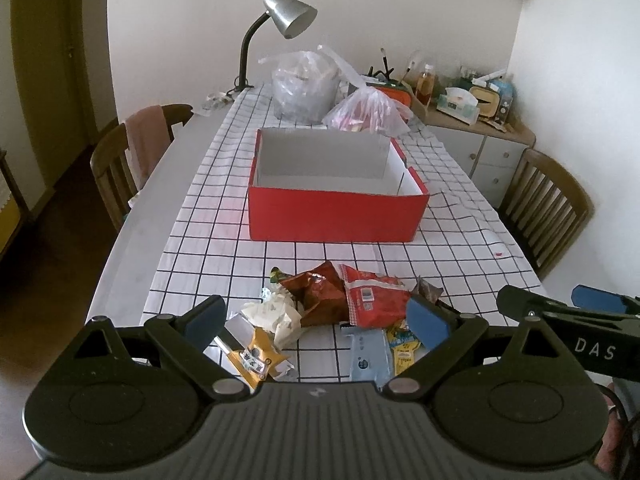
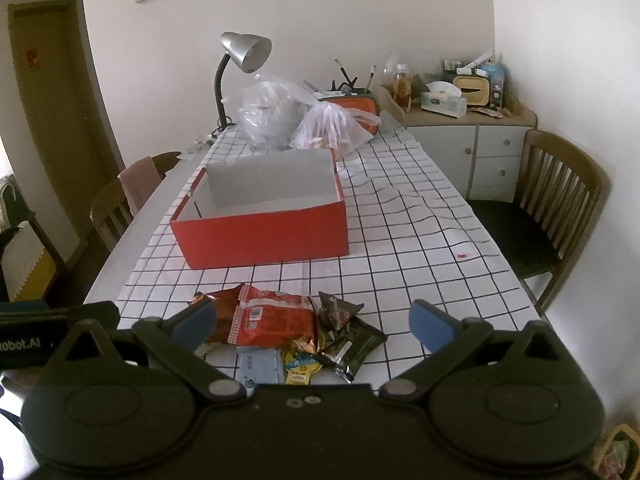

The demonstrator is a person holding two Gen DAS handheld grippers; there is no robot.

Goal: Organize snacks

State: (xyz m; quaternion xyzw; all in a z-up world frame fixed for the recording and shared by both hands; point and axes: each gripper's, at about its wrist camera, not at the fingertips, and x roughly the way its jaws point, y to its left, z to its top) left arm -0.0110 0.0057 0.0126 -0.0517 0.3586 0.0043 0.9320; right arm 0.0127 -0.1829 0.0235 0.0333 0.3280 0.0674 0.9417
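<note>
Left gripper (image 1: 316,320): blue-padded fingers (image 1: 426,322) spread wide, holding nothing, poised above the snack pile (image 1: 340,316) at the near edge of the table (image 1: 132,248). Right gripper (image 2: 314,326): fingers (image 2: 432,326) likewise spread wide and empty, above the same pile; its side also shows at the right margin of the left wrist view.

Snack pile, lying on the checked tablecloth (image 2: 400,248): a red packet (image 2: 276,320) on top, overlapping a brown-orange packet (image 1: 320,296); a dark packet (image 2: 348,344) on the pile's right side; a light blue packet (image 1: 366,358) and a yellow packet (image 1: 404,354) nearest the edge; a crumpled white wrapper (image 1: 276,316) and a gold-and-silver packet (image 1: 256,354) on the left side.

Red box (image 1: 336,216): open, white inside, nothing visible in it, standing on the cloth toward the middle of the table, apart from the pile.

Far end of table: two clear plastic bags (image 1: 304,88), side by side, and a silver desk lamp (image 1: 288,16) at the far left corner. Wooden chairs (image 2: 560,208) stand along both long edges.
</note>
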